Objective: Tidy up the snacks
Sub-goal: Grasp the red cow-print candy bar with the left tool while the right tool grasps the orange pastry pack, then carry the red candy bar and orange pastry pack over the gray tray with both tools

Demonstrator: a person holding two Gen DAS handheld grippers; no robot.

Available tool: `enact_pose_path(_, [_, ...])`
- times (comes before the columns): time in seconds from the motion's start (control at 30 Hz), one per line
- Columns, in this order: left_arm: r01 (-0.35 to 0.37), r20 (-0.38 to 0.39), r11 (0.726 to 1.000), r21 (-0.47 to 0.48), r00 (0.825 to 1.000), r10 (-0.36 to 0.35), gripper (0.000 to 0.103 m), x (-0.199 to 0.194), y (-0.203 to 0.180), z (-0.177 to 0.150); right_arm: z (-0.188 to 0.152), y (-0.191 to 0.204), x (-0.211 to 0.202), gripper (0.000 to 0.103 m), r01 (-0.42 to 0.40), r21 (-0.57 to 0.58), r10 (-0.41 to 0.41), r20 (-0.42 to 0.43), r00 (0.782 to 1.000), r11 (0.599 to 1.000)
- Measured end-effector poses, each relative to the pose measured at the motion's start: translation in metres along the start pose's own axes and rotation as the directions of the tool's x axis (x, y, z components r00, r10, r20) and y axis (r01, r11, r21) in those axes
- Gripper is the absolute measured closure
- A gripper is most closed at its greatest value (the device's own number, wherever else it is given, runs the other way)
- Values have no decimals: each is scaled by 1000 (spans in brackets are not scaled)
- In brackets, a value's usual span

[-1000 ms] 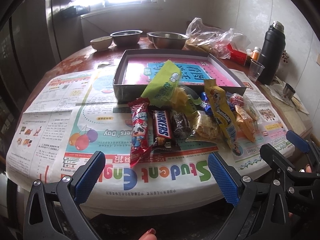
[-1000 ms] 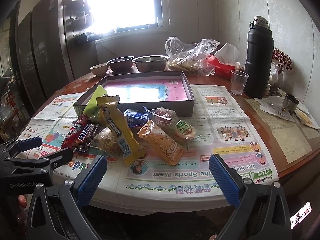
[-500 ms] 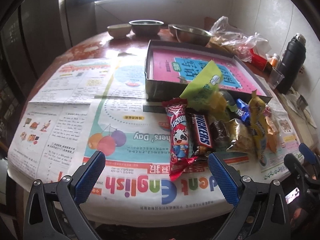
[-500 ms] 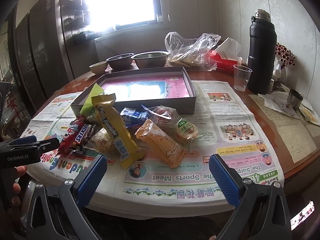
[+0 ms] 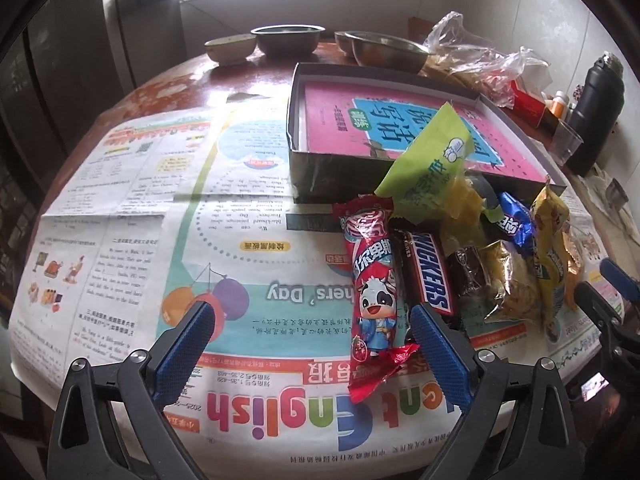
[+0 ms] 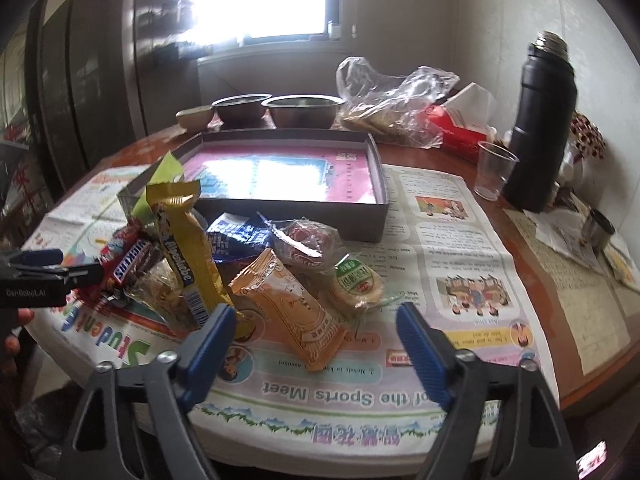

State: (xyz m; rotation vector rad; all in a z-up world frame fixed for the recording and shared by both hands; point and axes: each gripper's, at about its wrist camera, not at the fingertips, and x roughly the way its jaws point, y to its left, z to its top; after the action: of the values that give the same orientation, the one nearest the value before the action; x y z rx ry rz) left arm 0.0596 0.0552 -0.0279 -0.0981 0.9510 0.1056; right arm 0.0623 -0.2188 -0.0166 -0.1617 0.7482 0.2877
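**Both grippers hanging over the snack pile, jaws narrowing but holding nothing**

The left gripper (image 5: 314,336) is hovering with its jaws spread; they have just been closing a little, and the lower end of the red pack (image 5: 372,292) is lying between them, untouched by the pads. The right gripper (image 6: 316,336) is standing narrower, its jaws having just been closing too, with the orange pack (image 6: 294,310) between them and no pad pressing on it.

The left view is showing the Snickers bar (image 5: 430,274) just beside the red pack, and the green pack (image 5: 430,162) leaning on the box (image 5: 320,178) wall. The right view alone is giving the round cracker (image 6: 354,284), the yellow bar (image 6: 182,248) and a hand (image 6: 12,340) under the left gripper. All of it is sitting on newspaper (image 6: 452,252) in front of the box, with the flask (image 6: 544,128) well off to the side.
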Motion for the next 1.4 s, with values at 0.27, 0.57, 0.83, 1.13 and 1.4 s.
enact_pose_path(0.27, [44, -26, 999, 12, 999, -44, 28, 9, -3, 5, 0, 15, 19, 46, 38, -119, -39, -6, 999, 992])
enact_pose_path(0.57, [66, -21, 997, 37, 998, -65, 43, 12, -11, 10, 2, 34, 28, 65, 46, -216, -46, 6, 999, 975])
enact_pose_path(0.83, [126, -8, 990, 60, 992, -126, 84, 10, -13, 9, 6, 17, 26, 77, -91, -85, 90, -14, 996, 992])
enact_pose_path(1.13, [206, 5, 978, 12, 979, -206, 85, -4, 1, 8, 11, 6, 13, 79, -174, -9, 174, -5, 985, 985])
enact_pose_path(1.4, [200, 81, 980, -2, 977, -200, 85, -31, 14, 20, 26, -1, 1, 79, -189, 20, 188, 41, 981, 982])
